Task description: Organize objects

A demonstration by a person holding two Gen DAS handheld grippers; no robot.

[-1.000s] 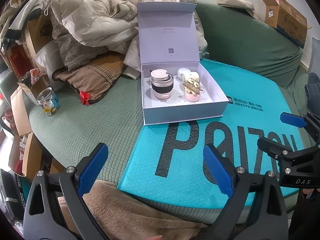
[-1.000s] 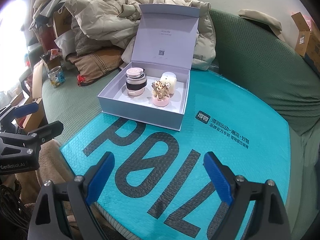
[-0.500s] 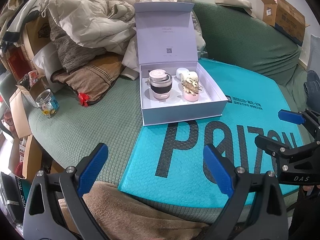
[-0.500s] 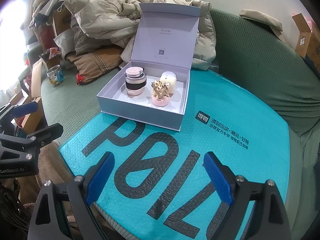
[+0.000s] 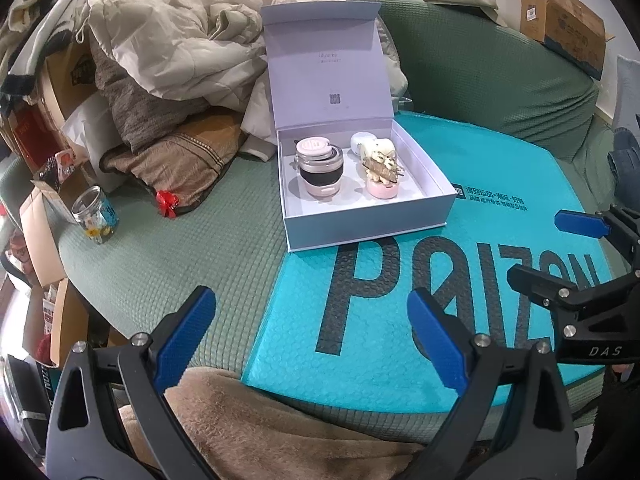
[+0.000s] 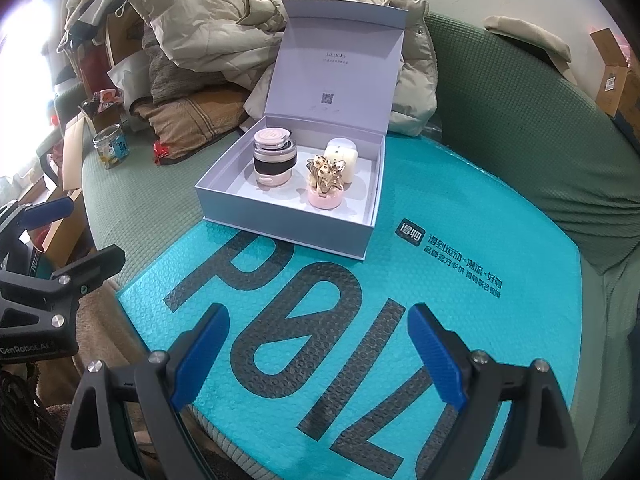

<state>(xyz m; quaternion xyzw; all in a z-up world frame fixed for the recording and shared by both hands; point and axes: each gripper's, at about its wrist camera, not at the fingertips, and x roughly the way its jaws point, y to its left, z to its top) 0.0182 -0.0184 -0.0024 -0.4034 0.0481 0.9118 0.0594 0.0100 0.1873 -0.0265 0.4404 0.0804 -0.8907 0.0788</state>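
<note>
An open lilac gift box (image 5: 372, 228) (image 6: 280, 232) with its lid upright sits at the edge of a teal bubble mailer (image 5: 460, 280) (image 6: 360, 300). Inside stand a pink jar with a black band (image 5: 319, 168) (image 6: 274, 158), a figurine on a pink base (image 5: 382, 168) (image 6: 326, 184) and a small white case (image 5: 360, 142) (image 6: 342, 156). My left gripper (image 5: 312, 336) is open and empty, well short of the box. My right gripper (image 6: 320, 352) is open and empty above the mailer, also apart from the box.
The mailer lies on a green sofa (image 5: 180, 248). Jackets and cushions (image 5: 168, 60) pile up behind the box. A glass jar (image 5: 95, 215) stands at the left. A brown blanket (image 5: 260, 420) lies near me. Cardboard boxes (image 5: 560, 20) sit at the back right.
Both grippers have edged slightly closer to the box, still open. Nothing on the sofa has moved.
</note>
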